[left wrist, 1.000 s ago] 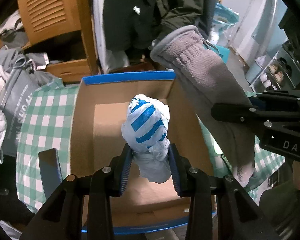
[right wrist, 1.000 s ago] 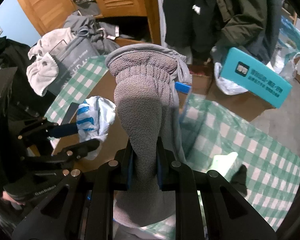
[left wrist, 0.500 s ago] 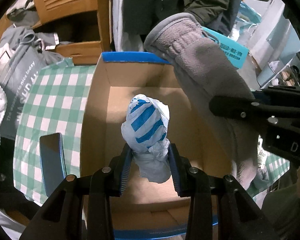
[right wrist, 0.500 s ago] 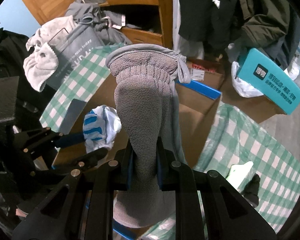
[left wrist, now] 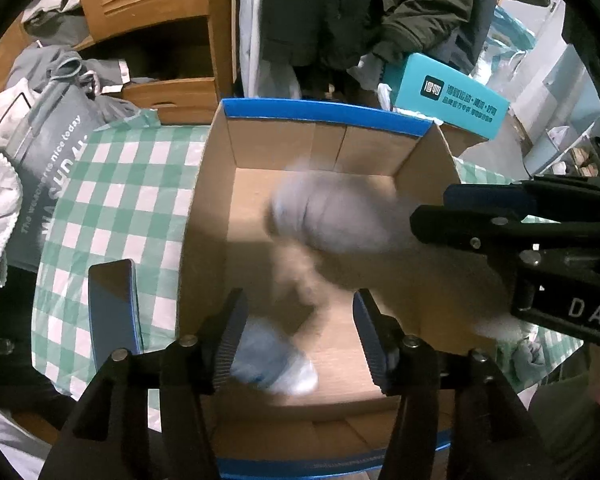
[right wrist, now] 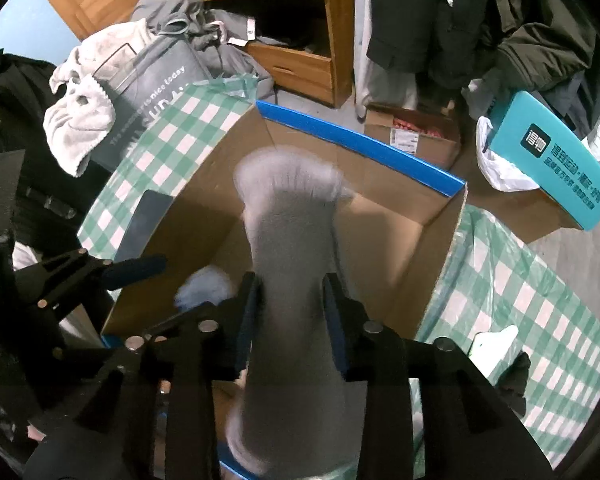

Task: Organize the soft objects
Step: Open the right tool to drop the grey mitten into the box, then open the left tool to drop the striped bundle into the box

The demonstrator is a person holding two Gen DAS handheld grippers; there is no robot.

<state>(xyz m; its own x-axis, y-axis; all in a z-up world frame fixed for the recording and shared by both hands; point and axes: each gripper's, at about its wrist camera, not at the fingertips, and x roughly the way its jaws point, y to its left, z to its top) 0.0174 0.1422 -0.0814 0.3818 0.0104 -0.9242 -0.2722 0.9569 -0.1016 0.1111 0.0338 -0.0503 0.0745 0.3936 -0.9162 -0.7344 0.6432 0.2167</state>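
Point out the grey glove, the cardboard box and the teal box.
Grey glove [right wrist: 296,240], right wrist view, on its blurred mid-body.
Cardboard box [left wrist: 324,114], left wrist view, on its blue-taped far rim.
Teal box [left wrist: 448,96], left wrist view, on its printed face.

Grey glove [right wrist: 296,240], blue-edged brown box [left wrist: 320,110], green-checked cloth [left wrist: 132,184].

Dim indoor light, fisheye bending at black edges — the grey glove [right wrist: 296,264] smeared by motion blur.
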